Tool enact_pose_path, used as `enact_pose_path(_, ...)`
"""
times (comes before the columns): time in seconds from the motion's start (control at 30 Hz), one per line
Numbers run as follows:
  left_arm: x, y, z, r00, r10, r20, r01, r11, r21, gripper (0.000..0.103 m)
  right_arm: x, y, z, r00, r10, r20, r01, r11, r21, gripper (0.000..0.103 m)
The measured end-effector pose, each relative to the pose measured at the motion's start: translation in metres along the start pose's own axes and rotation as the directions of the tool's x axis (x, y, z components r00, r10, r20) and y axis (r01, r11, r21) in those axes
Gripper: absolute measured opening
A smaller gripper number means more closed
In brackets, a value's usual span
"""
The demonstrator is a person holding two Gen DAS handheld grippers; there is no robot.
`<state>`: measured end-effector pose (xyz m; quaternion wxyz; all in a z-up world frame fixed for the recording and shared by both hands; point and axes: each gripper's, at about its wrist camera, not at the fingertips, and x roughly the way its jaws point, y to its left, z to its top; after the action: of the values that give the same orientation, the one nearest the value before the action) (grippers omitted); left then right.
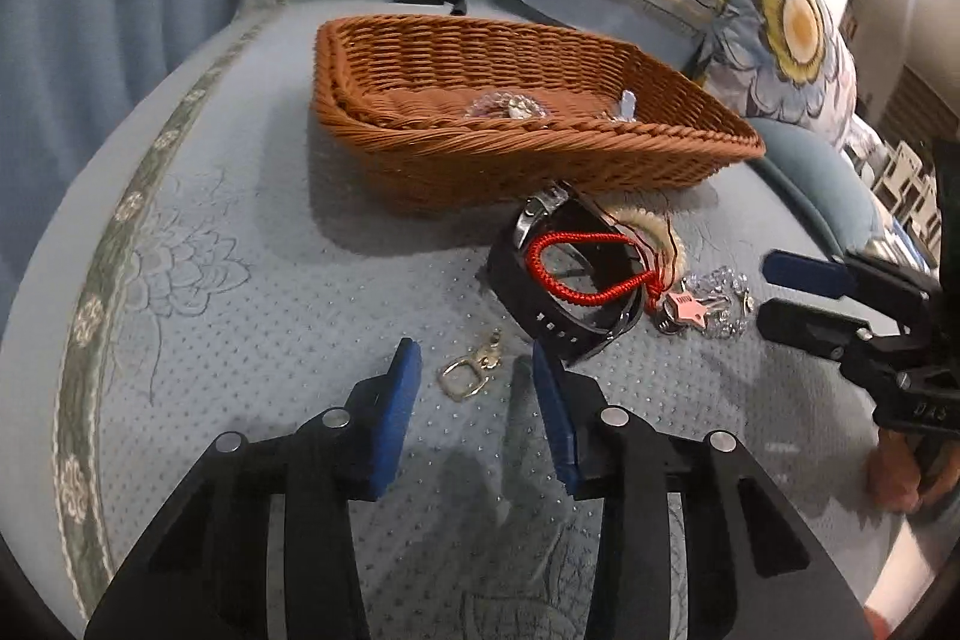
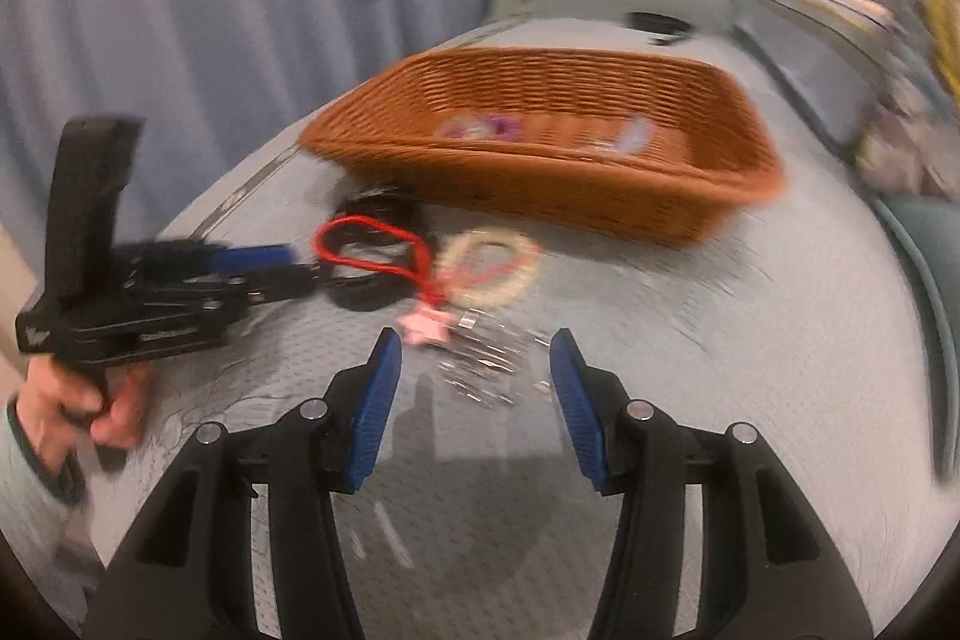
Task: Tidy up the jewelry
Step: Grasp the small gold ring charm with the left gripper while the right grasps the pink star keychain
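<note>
Hovering wide apart and empty, the left tongs (image 1: 474, 361) bracket a gold earring (image 1: 463, 376); the right tongs (image 2: 474, 358), equally spread, frame a clear bead bracelet (image 2: 480, 370) just ahead.

We see a basket (image 1: 480, 148) of woven brown wicker, ribbed and rough, on a bed (image 1: 270, 280) covered in pale blue quilted cloth, matt and dimpled with stitched flowers. A red cord loop (image 1: 576, 274) looks braided. The black band (image 1: 558, 322) beneath it is glossy. A small clasp (image 1: 465, 376) shines like pale gold metal. Our left claw (image 1: 474, 370) is matt black plastic with ridged blue pads (image 1: 396, 418) and silvery metal pins.
</note>
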<state>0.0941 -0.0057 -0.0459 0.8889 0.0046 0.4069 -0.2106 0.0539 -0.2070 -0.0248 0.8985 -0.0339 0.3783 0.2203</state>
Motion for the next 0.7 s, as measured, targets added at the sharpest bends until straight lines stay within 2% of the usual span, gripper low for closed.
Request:
enact_pose_path(0.13, -0.001, 0.006, -0.002, 0.999, -0.038, 0.007, 0.038, 0.999, -0.018, 0.036, 0.017, 0.022, 0.010, 0.999, 0.007, -0.046, -0.014, 0.990, -0.139, 0.047)
enact_pose_path(0.23, 0.000, 0.006, -0.003, 0.999, -0.040, 0.007, 0.040, 0.999, -0.020, 0.036, 0.030, 0.028, 0.014, 0.996, -0.014, -0.086, -0.001, 0.985, -0.173, 0.045)
enact_pose_path(0.3, -0.001, 0.004, -0.004, 0.999, -0.035, 0.007, 0.035, 0.999, -0.015, 0.036, 0.035, 0.029, 0.014, 0.994, -0.012, -0.111, -0.008, 0.984, -0.180, 0.035)
enact_pose_path(0.33, -0.001, 0.004, -0.004, 0.999, -0.032, 0.007, 0.032, 0.999, -0.012, 0.036, 0.034, 0.030, 0.014, 0.994, -0.003, -0.112, -0.017, 0.983, -0.182, 0.034)
enact_pose_path(0.4, -0.002, 0.004, -0.004, 0.999, -0.034, 0.008, 0.034, 0.999, -0.009, 0.036, 0.028, 0.031, 0.012, 0.990, 0.050, -0.128, -0.072, 0.983, -0.171, 0.022)
enact_pose_path(0.57, -0.004, 0.000, -0.007, 0.998, -0.057, 0.003, 0.057, 0.998, 0.012, 0.036, 0.017, 0.034, -0.003, 0.974, 0.131, -0.185, -0.155, 0.981, -0.118, 0.022)
enact_pose_path(0.7, -0.005, -0.009, -0.011, 0.997, -0.079, -0.014, 0.080, 0.995, 0.063, 0.038, 0.012, 0.035, -0.013, 0.970, 0.150, -0.191, -0.170, 0.981, -0.093, 0.022)
